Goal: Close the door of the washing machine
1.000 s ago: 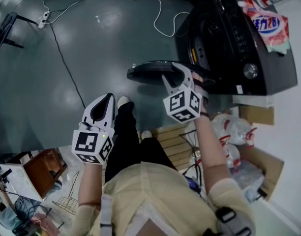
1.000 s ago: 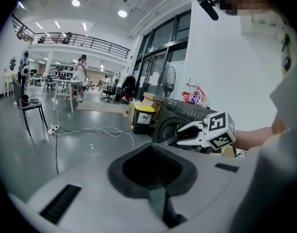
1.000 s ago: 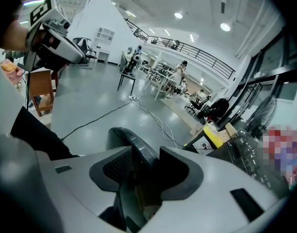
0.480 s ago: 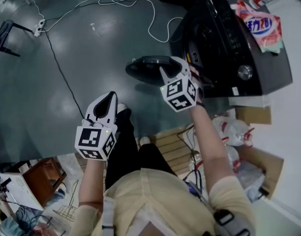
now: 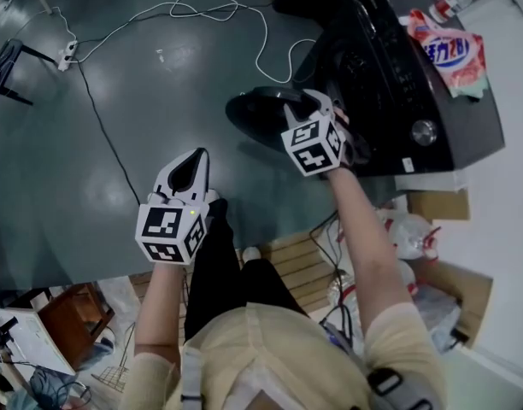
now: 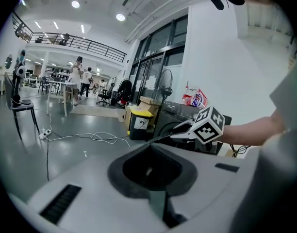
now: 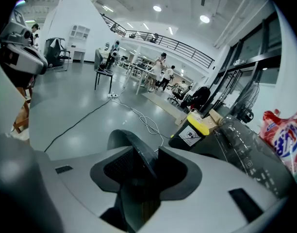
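In the head view, the left claw [image 5: 198,155] is seen at the left over the grey floor [image 5: 91,169], well apart from the machine. Its jaws are brought together tip to tip and nothing is held between them, so no part in the job can be made out for it.

Right of it, the door [image 5: 255,114] is found swung out from the front of the washing machine [image 5: 415,84], hanging above the floor and not yet shut. The right claw [image 5: 306,108] is set on the door's outer rim. In the right gripper view the rim is seen running between the jaws, which have just been closing on it, and it appears to be clamped.

The task is judged to be in its early-to-middle part. The door has been taken hold of, but a clear gap is left between it and the drum opening. What remains is judged to be the swing home and a push until the latch is caught.

The door is shown as a dark, round, fairly thick disc with a glossy rim, viewed nearly edge on. It is hinged at the machine's dark front panel. A detergent bag [image 5: 449,48] is laid on top of the machine at the far right.
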Demonstrator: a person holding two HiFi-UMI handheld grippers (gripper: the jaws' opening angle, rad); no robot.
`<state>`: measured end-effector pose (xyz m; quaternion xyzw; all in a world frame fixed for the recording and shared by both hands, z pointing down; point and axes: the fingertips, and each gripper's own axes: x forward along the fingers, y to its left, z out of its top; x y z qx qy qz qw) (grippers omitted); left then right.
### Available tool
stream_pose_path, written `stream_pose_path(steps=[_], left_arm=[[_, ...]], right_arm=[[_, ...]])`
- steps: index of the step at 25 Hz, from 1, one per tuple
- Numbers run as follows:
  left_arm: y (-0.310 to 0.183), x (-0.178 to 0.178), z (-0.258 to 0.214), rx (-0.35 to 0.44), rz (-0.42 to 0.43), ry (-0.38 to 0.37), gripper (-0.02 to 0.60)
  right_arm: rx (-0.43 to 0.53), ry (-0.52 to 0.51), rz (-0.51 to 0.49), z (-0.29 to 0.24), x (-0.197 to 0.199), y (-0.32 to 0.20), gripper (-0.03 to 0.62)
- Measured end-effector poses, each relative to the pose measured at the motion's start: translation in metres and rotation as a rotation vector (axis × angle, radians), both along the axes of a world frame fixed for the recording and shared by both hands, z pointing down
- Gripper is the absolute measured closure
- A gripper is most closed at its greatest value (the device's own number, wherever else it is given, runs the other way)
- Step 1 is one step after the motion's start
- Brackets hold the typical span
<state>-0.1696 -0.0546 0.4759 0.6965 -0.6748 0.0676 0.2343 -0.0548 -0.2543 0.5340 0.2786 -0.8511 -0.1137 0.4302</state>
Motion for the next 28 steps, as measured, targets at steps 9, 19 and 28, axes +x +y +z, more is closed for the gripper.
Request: stream_pose_path(steps=[9, 19, 28], left_arm=[[-0.032, -0.004, 0.002, 0.029, 0.020, -0.009, 0.577], [-0.066, -0.008, 0.002, 0.046, 0.039, 0.009, 0.577], [-0.095, -0.006, 0.004, 0.046, 0.075, 0.025, 0.577]], right_arm=[[0.023, -0.004, 0.104, 0.002, -0.005, -0.034, 0.436], [0.031, 0.004, 0.232, 0.002, -0.003, -0.080, 0.439], [0.056, 0.017, 0.333, 0.005, 0.002, -0.111, 0.441]])
